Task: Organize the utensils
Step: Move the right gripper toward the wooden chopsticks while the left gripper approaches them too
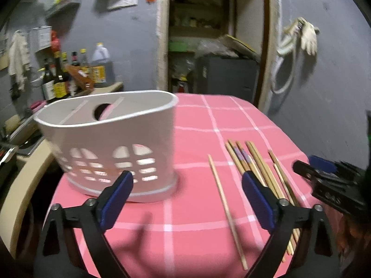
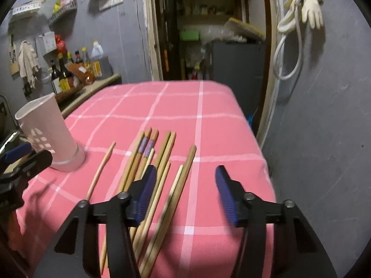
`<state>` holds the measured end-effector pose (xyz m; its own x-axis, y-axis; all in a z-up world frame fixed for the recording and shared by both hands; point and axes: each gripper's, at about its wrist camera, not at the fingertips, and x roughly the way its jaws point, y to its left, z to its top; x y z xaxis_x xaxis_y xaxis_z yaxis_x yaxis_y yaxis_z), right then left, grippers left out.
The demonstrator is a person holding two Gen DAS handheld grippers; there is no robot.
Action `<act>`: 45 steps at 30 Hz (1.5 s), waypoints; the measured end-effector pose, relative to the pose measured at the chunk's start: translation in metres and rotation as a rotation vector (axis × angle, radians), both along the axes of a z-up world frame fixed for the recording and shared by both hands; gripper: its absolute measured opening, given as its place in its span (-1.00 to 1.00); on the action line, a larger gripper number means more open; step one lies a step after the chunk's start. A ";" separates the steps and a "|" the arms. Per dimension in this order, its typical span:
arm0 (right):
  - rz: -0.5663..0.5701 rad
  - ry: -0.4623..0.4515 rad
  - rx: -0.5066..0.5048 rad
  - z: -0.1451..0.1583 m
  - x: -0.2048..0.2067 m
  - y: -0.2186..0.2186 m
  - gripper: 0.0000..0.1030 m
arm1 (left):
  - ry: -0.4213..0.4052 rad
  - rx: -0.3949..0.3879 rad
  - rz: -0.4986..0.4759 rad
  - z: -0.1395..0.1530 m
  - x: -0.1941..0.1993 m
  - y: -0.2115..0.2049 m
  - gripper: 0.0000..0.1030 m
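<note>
A white perforated utensil holder (image 1: 111, 143) stands upright on the pink checked tablecloth (image 1: 190, 208), seemingly empty; it also shows in the right wrist view (image 2: 51, 139). Several wooden chopsticks (image 1: 257, 169) lie loose to its right, one single chopstick (image 1: 223, 201) apart from the bundle. The bundle shows in the right wrist view (image 2: 157, 173). My left gripper (image 1: 187, 197) is open and empty, above the cloth between holder and chopsticks. My right gripper (image 2: 185, 190) is open and empty, hovering over the near ends of the chopsticks.
A shelf with sauce bottles (image 1: 69, 74) stands left of the table. An open doorway to a storeroom (image 1: 213, 46) is behind. A grey wall with hanging gloves (image 2: 308, 9) runs along the right table edge.
</note>
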<state>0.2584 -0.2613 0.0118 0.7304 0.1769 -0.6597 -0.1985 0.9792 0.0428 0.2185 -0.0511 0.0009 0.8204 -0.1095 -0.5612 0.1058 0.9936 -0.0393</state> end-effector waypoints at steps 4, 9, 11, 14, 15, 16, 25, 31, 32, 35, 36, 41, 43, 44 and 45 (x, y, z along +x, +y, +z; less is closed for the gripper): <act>0.006 0.046 -0.003 -0.004 0.011 -0.001 -0.36 | 0.056 0.012 -0.070 -0.010 0.012 -0.014 0.26; 0.004 0.089 -0.007 -0.009 0.025 -0.003 -0.57 | 0.158 0.007 -0.116 -0.027 0.035 -0.025 -0.17; 0.003 0.109 0.007 -0.011 0.031 -0.004 -0.60 | 0.187 0.000 -0.120 -0.031 0.043 -0.026 -0.22; -0.004 0.145 0.021 -0.016 0.045 -0.006 -0.63 | 0.229 -0.019 -0.120 -0.039 0.052 -0.025 -0.28; -0.005 0.156 0.029 -0.018 0.048 -0.006 -0.63 | 0.245 -0.026 -0.121 -0.040 0.055 -0.024 -0.29; -0.006 0.173 0.037 -0.020 0.053 -0.007 -0.63 | 0.263 -0.036 -0.124 -0.044 0.058 -0.023 -0.30; 0.008 0.223 0.052 -0.024 0.059 -0.012 -0.64 | 0.313 -0.084 -0.131 -0.046 0.063 -0.015 -0.41; -0.013 0.236 0.079 -0.023 0.045 -0.025 -0.65 | 0.314 -0.100 -0.137 -0.045 0.063 -0.013 -0.41; -0.016 0.235 0.078 -0.023 0.044 -0.024 -0.65 | 0.313 -0.101 -0.138 -0.045 0.062 -0.013 -0.41; -0.017 0.244 0.065 -0.023 0.037 -0.022 -0.65 | 0.316 -0.098 -0.143 -0.043 0.060 -0.012 -0.43; -0.013 0.249 0.063 -0.023 0.035 -0.020 -0.64 | 0.317 -0.097 -0.144 -0.043 0.060 -0.012 -0.44; -0.040 0.267 0.068 -0.023 0.023 -0.013 -0.50 | 0.332 -0.102 -0.147 -0.043 0.062 -0.013 -0.44; -0.045 0.272 0.077 -0.023 0.018 -0.010 -0.45 | 0.338 -0.110 -0.151 -0.043 0.060 -0.012 -0.44; -0.045 0.272 0.075 -0.023 0.015 -0.009 -0.45 | 0.341 -0.115 -0.154 -0.043 0.059 -0.011 -0.44; -0.045 0.271 0.067 -0.024 0.013 -0.007 -0.45 | 0.343 -0.118 -0.157 -0.042 0.058 -0.010 -0.44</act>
